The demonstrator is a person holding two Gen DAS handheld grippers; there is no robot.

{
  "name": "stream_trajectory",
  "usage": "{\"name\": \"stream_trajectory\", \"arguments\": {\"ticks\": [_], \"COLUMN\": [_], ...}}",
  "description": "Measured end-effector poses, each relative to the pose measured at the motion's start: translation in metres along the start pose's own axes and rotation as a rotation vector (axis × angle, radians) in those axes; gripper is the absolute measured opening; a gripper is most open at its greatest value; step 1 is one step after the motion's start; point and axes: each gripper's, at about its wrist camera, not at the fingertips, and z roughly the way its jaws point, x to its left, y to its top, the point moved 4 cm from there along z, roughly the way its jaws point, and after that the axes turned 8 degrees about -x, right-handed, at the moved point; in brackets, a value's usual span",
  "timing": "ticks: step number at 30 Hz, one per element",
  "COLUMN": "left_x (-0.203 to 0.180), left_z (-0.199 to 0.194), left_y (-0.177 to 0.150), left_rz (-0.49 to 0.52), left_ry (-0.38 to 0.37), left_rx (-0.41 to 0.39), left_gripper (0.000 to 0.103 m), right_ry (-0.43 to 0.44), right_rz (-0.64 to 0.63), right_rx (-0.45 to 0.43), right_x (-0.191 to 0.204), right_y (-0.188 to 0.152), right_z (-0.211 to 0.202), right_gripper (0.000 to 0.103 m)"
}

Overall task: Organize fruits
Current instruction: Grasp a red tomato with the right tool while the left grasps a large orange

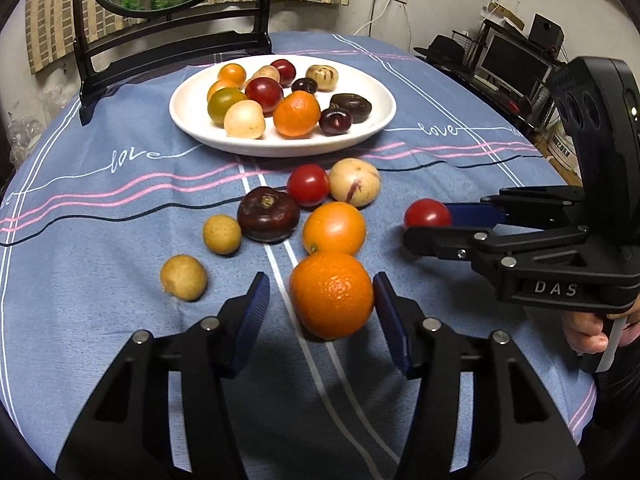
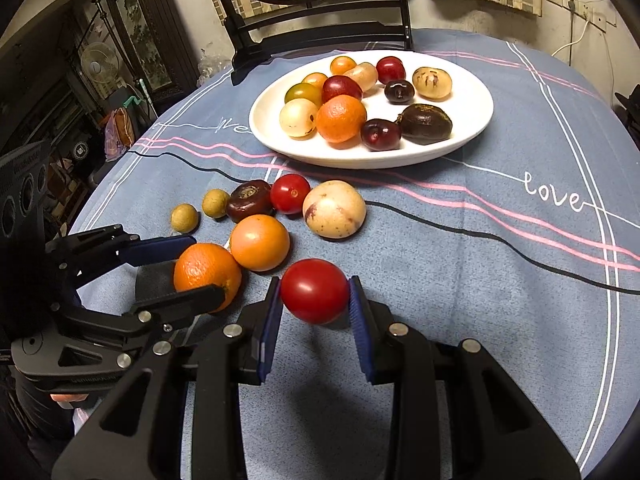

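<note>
A rough-skinned orange (image 1: 331, 294) sits on the blue tablecloth between the fingers of my left gripper (image 1: 320, 284). It touches the right pad (image 1: 390, 320), and a gap remains at the left pad (image 1: 252, 312), so the gripper is open. My right gripper (image 2: 315, 286) is shut on a red tomato (image 2: 314, 290), held just above the cloth. In the left wrist view the right gripper (image 1: 428, 224) comes in from the right with the tomato (image 1: 426, 213). The white plate (image 1: 280, 148) at the far side holds several fruits.
Loose on the cloth lie a smooth orange (image 1: 334, 229), a dark purple fruit (image 1: 268, 214), another red tomato (image 1: 308, 185), a pale melon-like fruit (image 1: 354, 182) and two small tan fruits (image 1: 222, 235). A black chair (image 1: 172, 52) stands behind the plate.
</note>
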Motion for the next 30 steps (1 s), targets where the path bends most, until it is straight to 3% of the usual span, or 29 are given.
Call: {"name": "stream_trajectory", "arguments": {"ticks": [6,10,30], "left_x": [-0.006,-0.011,-0.009], "left_z": [0.004,0.004,-0.005], "left_y": [-0.004,-0.004,-0.01], "left_rz": [0.027,0.039,0.018], "left_ry": [0.005,-0.011,0.0], "left_rx": [0.01,0.007,-0.017], "left_gripper": [0.055,0.046,0.045], "right_ry": [-0.005,-0.006,-0.016], "right_rz": [0.001,0.001,-0.01], "right_rx": [0.0,-0.001,0.004], "right_x": [0.0,0.0,0.001], "right_y": [0.0,0.0,-0.002], "right_z": [0.0,0.0,-0.001], "right_gripper": [0.034,0.034,0.034]}}
